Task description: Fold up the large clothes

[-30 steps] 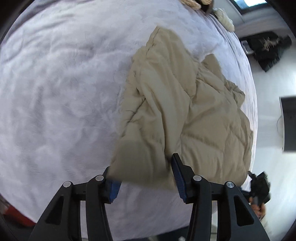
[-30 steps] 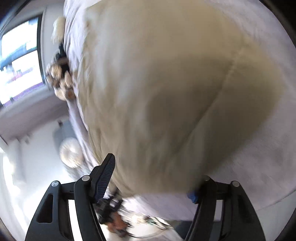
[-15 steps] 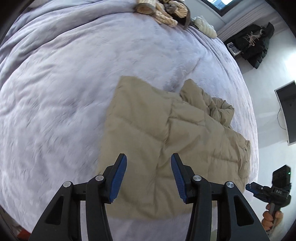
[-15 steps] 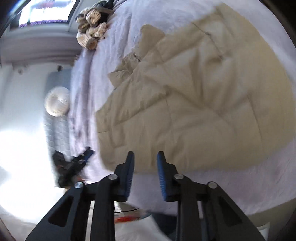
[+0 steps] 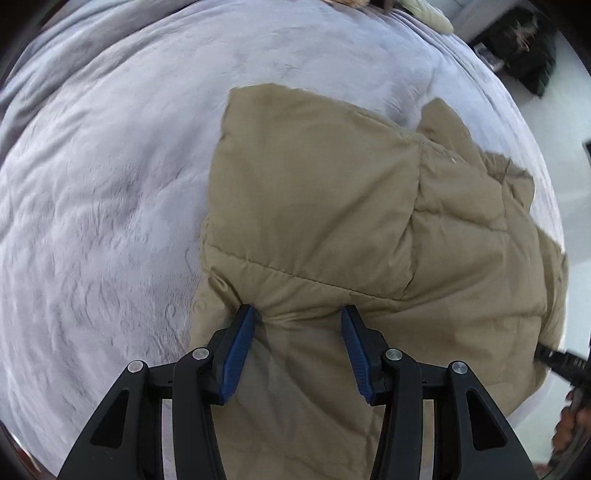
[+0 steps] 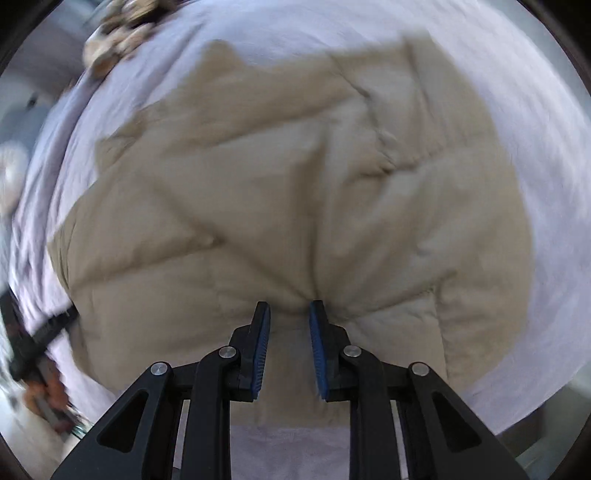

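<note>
A tan quilted puffer jacket (image 5: 332, 206) lies spread on a grey bed cover (image 5: 103, 192); it also shows in the right wrist view (image 6: 280, 192). My left gripper (image 5: 297, 314) is open, its blue pads pressed down on the jacket's near left part, fabric puckered between the fingertips (image 5: 242, 332). My right gripper (image 6: 289, 308) is partly closed, its pads a narrow gap apart on the jacket's near edge, with fabric bunched at the tips. The right view is blurred.
The bed cover (image 6: 535, 110) extends around the jacket on all sides. Stuffed toys (image 6: 122, 29) lie at the bed's far end. Dark clothes (image 5: 528, 48) hang by the wall at far right. The other gripper (image 5: 561, 363) shows at the bed's right edge.
Both grippers have come down from above the bed onto the jacket's near edge. The jacket, thrown out flat earlier, now lies still with the pads pressing into it.
</note>
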### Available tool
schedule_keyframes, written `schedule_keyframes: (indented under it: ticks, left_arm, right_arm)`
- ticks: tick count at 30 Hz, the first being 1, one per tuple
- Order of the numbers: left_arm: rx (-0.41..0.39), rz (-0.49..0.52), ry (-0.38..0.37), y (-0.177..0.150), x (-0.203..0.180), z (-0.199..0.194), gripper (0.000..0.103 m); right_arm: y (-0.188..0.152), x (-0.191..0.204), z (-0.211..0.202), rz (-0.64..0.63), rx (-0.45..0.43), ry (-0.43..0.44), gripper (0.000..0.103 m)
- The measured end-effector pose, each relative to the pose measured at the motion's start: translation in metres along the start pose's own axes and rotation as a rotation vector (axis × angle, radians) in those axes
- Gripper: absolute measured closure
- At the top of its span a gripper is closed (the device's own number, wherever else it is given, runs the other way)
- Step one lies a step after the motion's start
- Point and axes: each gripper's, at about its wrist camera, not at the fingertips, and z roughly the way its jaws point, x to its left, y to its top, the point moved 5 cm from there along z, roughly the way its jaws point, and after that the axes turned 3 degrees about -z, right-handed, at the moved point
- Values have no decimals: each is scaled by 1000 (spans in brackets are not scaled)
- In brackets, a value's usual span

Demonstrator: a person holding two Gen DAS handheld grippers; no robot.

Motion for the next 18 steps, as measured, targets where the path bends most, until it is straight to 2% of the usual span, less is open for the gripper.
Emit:
schedule_keyframes:
  ticks: [6, 7, 8, 9, 10, 13, 18]
  left_arm:
    - [-3, 2, -9, 6, 2, -18, 51]
    - [-10, -4, -19, 8, 5, -23, 42]
    - [-19, -8, -26, 10, 7, -27, 10]
    - [-45, -13, -20, 13, 12, -34, 0]
    - [-78, -7, -9, 15, 17, -41, 0]
    - [-71, -3, -44, 21, 34, -41, 0]
    - [55, -33, -193, 31, 56, -10, 0]
  right_arm:
    - [2, -1, 4, -38, 12, -49, 81]
    - [2, -2, 4, -46, 15, -60, 81]
    - [1, -3, 3, -46, 17, -64, 81]
    - [1, -2, 3, -45, 18, -66, 81]
    - [0, -2, 2, -44, 19, -70, 81]
    - [0, -1, 6, -47, 21, -85, 80]
    - [2, 8, 16, -58, 20, -117, 80]
